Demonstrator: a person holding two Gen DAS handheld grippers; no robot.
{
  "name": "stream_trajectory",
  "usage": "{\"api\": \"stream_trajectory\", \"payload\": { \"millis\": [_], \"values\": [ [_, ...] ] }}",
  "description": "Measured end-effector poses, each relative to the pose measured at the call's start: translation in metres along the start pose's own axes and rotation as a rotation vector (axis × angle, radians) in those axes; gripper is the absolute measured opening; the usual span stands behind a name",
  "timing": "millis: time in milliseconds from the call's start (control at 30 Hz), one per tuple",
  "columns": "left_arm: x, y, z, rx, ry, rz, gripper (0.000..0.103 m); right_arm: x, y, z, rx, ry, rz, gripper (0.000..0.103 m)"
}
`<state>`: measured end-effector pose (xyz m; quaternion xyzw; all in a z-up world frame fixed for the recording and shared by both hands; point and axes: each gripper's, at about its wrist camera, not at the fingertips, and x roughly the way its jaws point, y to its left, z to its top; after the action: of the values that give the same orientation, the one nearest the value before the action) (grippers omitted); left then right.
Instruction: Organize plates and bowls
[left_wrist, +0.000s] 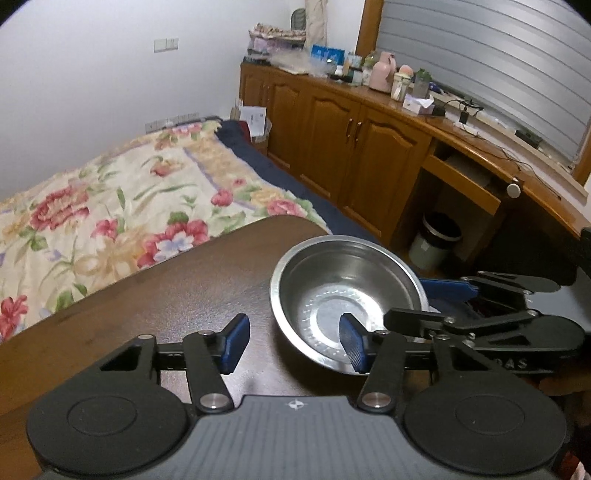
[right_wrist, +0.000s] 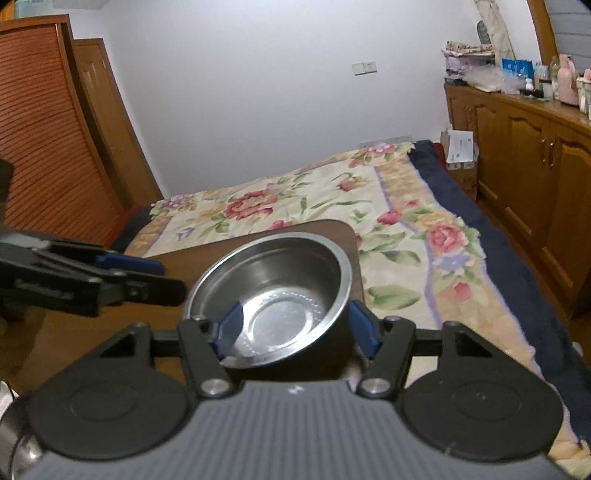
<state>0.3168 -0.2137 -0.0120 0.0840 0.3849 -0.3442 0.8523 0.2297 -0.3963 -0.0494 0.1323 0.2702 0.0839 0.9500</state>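
A steel bowl (left_wrist: 343, 291) sits at the right end of a dark wooden table (left_wrist: 166, 295). My left gripper (left_wrist: 291, 341) is open and empty just in front of the bowl, its right blue pad over the near rim. In the right wrist view the same bowl (right_wrist: 273, 288) lies between my right gripper's (right_wrist: 295, 325) blue pads: the left pad is inside the bowl, the right pad outside its wall. The jaws stand wide apart and do not pinch the wall. The right gripper also shows in the left wrist view (left_wrist: 436, 302), and the left one in the right wrist view (right_wrist: 147, 277).
A bed with a floral blanket (left_wrist: 110, 206) lies beyond the table. Wooden cabinets (left_wrist: 332, 140) with cluttered tops run along the right wall, with a bin (left_wrist: 436, 240) under the desk. A steel object (right_wrist: 14, 443) shows at the lower left edge.
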Motion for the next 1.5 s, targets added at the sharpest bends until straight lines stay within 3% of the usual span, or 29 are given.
{"api": "stream_trajectory", "payload": {
  "millis": [333,633,800,1133,1500],
  "values": [
    [0.020,0.015,0.005,-0.088,0.055,-0.035,0.047,0.004,-0.003,0.002,0.025,0.019,0.027,0.054],
    [0.028,0.012,0.002,-0.084,0.077,-0.075,0.023,0.011,-0.006,0.000,0.061,0.051,0.041,0.039],
    [0.023,0.008,0.000,-0.059,0.076,-0.069,0.023,0.011,-0.009,-0.001,0.077,0.058,0.041,0.031],
    [0.014,0.005,-0.001,-0.043,0.062,-0.057,0.023,0.010,-0.011,-0.001,0.097,0.067,0.042,0.029],
    [-0.027,-0.008,0.003,-0.027,-0.014,-0.073,0.023,-0.014,-0.003,0.011,0.105,0.033,0.033,0.027]
  ]
}}
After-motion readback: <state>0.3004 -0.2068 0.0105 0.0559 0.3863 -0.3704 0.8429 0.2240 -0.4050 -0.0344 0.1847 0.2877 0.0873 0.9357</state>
